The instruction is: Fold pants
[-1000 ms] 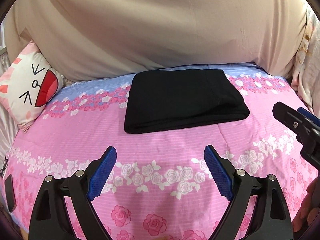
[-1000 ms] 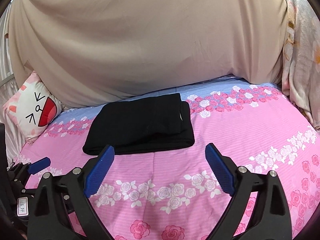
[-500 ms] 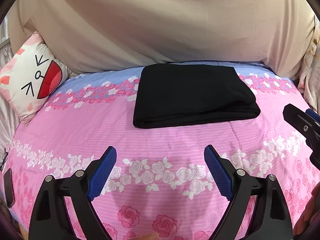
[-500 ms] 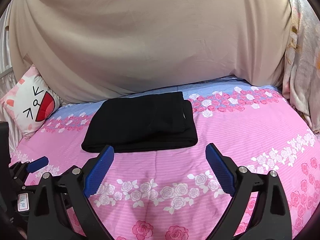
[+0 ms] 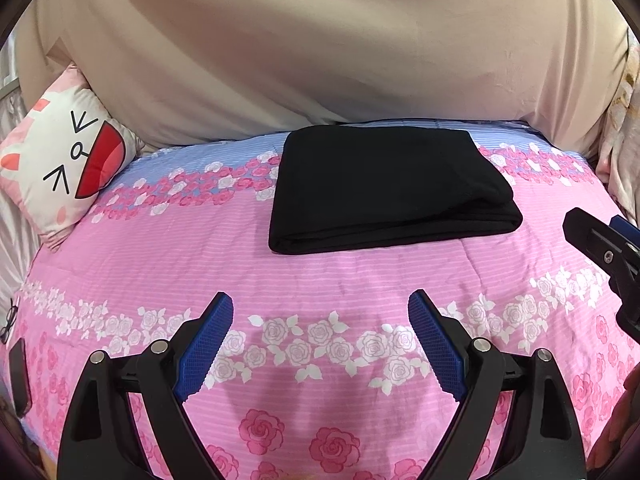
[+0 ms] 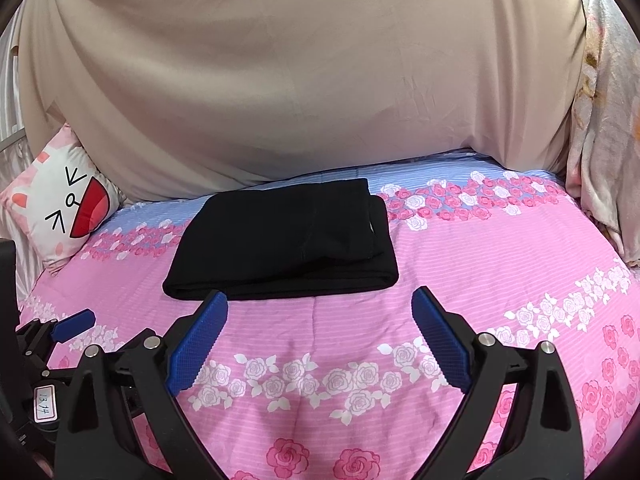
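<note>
The only writing I can read is on a small white tag (image 6: pixel 44 404) stuck to the body of my left gripper, seen at the lower left of the right wrist view; it is handwritten and looks like "13 14", though the strokes are rough. The cushion (image 5: pixel 60 168) at the left edge of the bed carries a drawn cartoon face with a red open mouth, but no words that I can make out. The black pants (image 5: pixel 388 188) lie folded into a thick flat rectangle on the pink rose-print bedspread (image 5: pixel 320 280), close to the far edge where the print turns blue and a beige sheet (image 5: pixel 320 48) hangs behind. My left gripper (image 5: pixel 320 340) hovers over bare bedspread on the near side of the pants, its blue pads (image 5: pixel 204 348) spread wide with only fabric pattern showing between them; the pants sit ahead of it and slightly to the right, apart from the fingers. My right gripper (image 6: pixel 320 340) is likewise spread wide and holding nothing; from its view the pants (image 6: pixel 284 240) lie ahead and a little to the left, their near fold just past the tip of its left pad (image 6: pixel 196 344), and I cannot tell whether that tip touches the cloth.
</note>
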Action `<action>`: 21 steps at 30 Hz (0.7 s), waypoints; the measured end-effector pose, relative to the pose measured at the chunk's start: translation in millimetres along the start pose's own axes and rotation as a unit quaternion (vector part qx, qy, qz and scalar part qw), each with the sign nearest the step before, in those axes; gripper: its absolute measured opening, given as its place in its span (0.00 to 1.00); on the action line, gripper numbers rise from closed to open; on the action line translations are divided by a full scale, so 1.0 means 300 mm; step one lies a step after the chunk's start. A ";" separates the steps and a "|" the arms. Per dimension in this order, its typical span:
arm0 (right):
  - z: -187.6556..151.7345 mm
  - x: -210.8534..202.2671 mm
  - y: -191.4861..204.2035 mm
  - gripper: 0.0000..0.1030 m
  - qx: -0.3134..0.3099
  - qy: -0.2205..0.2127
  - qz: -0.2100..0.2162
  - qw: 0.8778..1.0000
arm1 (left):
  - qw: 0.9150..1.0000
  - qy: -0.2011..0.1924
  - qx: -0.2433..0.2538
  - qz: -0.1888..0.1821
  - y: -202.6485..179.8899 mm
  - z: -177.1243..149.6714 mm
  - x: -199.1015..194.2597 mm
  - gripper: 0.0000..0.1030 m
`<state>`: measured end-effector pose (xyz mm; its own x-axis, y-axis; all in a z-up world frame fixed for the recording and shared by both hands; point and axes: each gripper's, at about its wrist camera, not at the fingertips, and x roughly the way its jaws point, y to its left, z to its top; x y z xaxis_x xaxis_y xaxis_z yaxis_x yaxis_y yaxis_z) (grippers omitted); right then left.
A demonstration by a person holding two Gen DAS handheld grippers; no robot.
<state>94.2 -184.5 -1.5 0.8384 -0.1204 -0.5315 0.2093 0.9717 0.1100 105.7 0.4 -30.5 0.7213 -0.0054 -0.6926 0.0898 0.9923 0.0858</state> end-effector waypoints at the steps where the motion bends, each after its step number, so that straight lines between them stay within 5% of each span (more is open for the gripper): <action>1: -0.001 -0.001 0.001 0.89 0.000 0.000 0.000 1.000 | 1.000 0.001 -0.001 0.001 0.000 0.000 0.000 0.84; 21: -0.002 -0.010 0.001 0.89 -0.004 -0.003 -0.003 1.000 | 1.000 0.001 0.002 -0.001 -0.003 0.000 -0.005 0.84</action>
<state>91.6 -183.8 -0.5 0.8400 -0.1267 -0.5276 0.2095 0.9727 0.0999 104.5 -0.4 -29.6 0.7201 -0.0065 -0.6938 0.0937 0.9917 0.0880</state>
